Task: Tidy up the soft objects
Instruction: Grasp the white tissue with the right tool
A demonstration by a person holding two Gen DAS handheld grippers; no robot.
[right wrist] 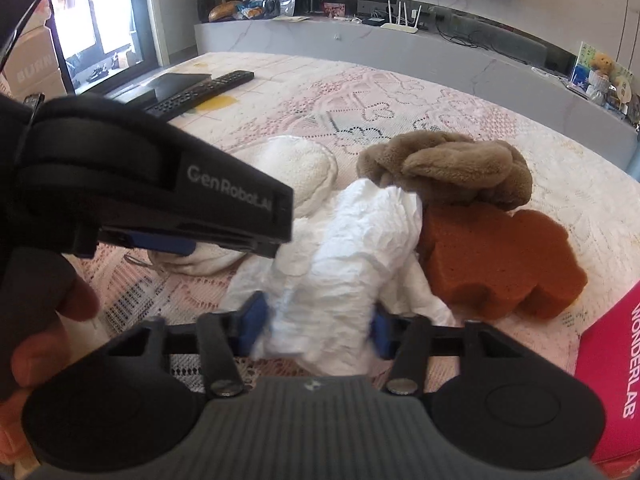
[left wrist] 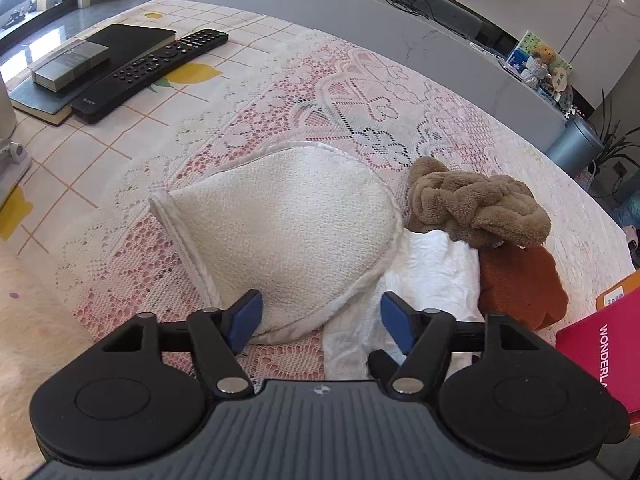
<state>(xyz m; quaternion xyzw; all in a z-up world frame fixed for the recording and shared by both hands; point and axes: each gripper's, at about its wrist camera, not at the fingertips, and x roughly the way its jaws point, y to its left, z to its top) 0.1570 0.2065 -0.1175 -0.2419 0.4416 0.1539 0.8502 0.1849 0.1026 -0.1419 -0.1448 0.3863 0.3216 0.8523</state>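
A cream woven pad (left wrist: 288, 224) lies on the lace tablecloth (left wrist: 256, 112); my left gripper (left wrist: 322, 322) is open, its jaws around the pad's near edge. To the right lie a crumpled white cloth (left wrist: 432, 272), a brown plush scrunchie (left wrist: 476, 204) and an orange-brown sponge (left wrist: 520, 284). In the right wrist view my right gripper (right wrist: 316, 326) is shut on the white cloth (right wrist: 352, 248), whose far end runs under the scrunchie (right wrist: 452, 172), beside the sponge (right wrist: 496, 256). The left gripper's body (right wrist: 160, 192) covers part of the pad (right wrist: 304, 168).
A black remote (left wrist: 152, 72), a dark notebook with a small box (left wrist: 68, 64) sit at the far left. A pink box (left wrist: 608, 360) stands at the right edge. A fluffy cream rug (left wrist: 24, 344) lies near left. A grey cabinet (left wrist: 400, 28) runs behind.
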